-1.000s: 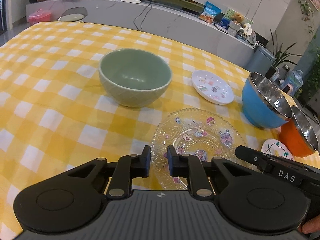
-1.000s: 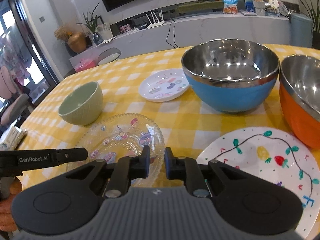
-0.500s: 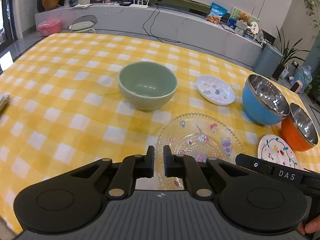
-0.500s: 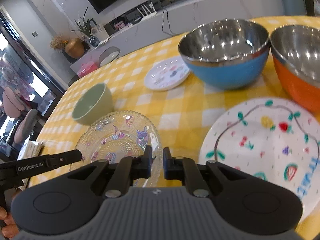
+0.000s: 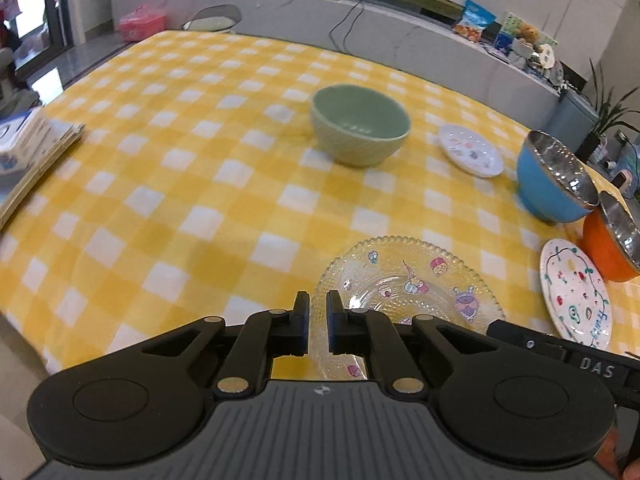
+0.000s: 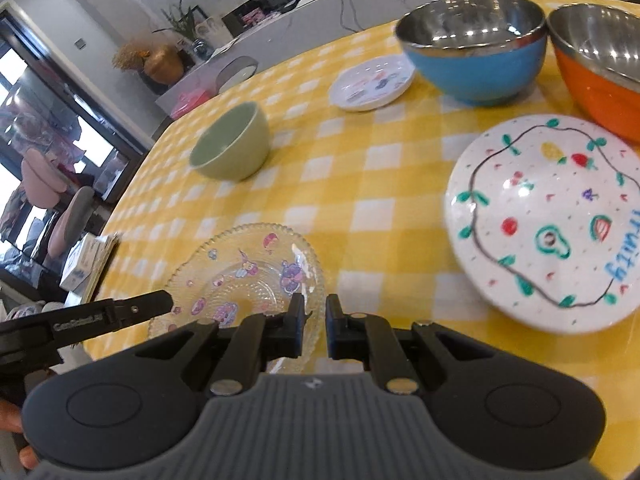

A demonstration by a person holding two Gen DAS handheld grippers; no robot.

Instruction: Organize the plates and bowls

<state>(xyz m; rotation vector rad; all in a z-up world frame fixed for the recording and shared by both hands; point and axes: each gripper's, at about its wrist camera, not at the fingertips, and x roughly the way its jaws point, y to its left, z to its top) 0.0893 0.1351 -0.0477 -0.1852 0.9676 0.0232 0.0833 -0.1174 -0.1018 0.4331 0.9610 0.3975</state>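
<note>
On the yellow checked table a clear glass plate with cartoon prints lies near the front edge. A green bowl stands further back. A small white plate, a blue steel bowl, an orange steel bowl and a white fruit-print plate are to the right. My left gripper is shut and empty above the glass plate's near left rim. My right gripper is shut and empty over the glass plate's near right rim, left of the fruit plate.
A stack of booklets and a box lies at the table's left edge. A white counter with cables and snacks runs behind the table. Chairs stand beyond the left side.
Both grippers have pulled back and risen from the table, so the dishes look smaller and further off. Both stay shut and empty. The dishes have not moved.
</note>
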